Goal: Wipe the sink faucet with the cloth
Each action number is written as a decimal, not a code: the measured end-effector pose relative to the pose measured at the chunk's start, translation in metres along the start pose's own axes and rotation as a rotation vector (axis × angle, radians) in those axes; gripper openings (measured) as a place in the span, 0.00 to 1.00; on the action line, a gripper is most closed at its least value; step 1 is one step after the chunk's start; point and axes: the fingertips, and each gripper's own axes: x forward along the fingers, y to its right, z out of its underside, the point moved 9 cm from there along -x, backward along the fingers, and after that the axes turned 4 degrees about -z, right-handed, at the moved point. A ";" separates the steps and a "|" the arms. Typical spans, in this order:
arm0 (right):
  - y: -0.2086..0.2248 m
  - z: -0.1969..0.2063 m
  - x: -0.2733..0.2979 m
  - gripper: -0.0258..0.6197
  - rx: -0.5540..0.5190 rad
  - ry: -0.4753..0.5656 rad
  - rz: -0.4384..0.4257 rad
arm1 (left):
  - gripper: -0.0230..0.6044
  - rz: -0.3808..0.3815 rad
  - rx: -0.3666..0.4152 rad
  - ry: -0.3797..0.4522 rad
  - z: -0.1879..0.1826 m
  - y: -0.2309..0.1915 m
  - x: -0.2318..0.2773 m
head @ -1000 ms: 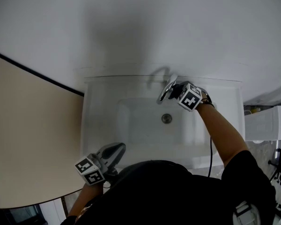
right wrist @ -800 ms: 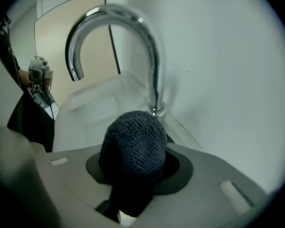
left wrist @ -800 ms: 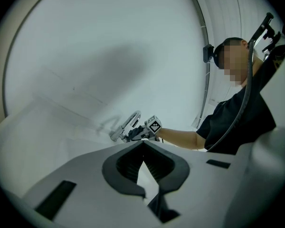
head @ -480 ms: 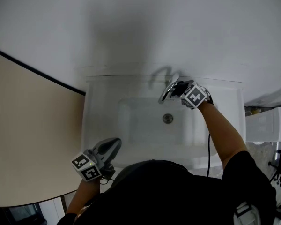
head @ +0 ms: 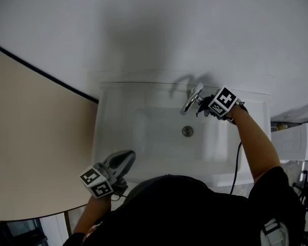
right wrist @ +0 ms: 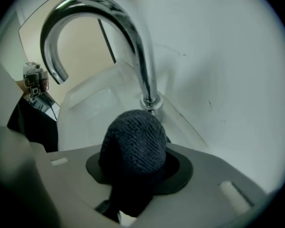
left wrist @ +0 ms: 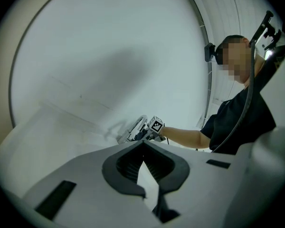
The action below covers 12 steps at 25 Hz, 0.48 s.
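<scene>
A chrome gooseneck faucet [head: 192, 100] rises at the back of the white sink [head: 113, 137]. My right gripper [head: 203, 106] sits just right of the faucet, pointing steeply down, shut on a bunched dark knitted cloth [right wrist: 133, 141]. In the right gripper view the cloth lies close in front of the faucet [right wrist: 133, 37] base; I cannot tell whether they touch. My left gripper [head: 126, 158] hovers at the sink's front left rim, jaws shut and empty. In the left gripper view, my left gripper [left wrist: 143, 151] points across the basin toward the faucet [left wrist: 134, 128].
The drain [head: 187, 131] lies in the middle of the basin. A white wall stands behind the sink, and a beige panel [head: 31, 137] fills the left. A white plastic unit [head: 297, 140] sits to the right of the sink.
My right gripper has shifted a little to the right of the faucet and rolled, the cloth still in it. My left gripper has stayed put.
</scene>
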 end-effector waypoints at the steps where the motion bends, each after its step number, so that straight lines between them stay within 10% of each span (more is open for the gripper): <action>1: 0.003 -0.002 0.005 0.26 0.007 0.010 0.033 | 0.04 -0.005 -0.007 0.002 0.001 -0.003 -0.003; 8: -0.007 -0.019 0.027 0.29 -0.227 -0.086 0.241 | 0.04 0.005 -0.026 0.003 0.007 -0.003 0.000; 12: -0.011 -0.014 0.018 0.26 -0.186 -0.113 0.245 | 0.04 0.013 -0.012 0.003 0.002 0.003 0.001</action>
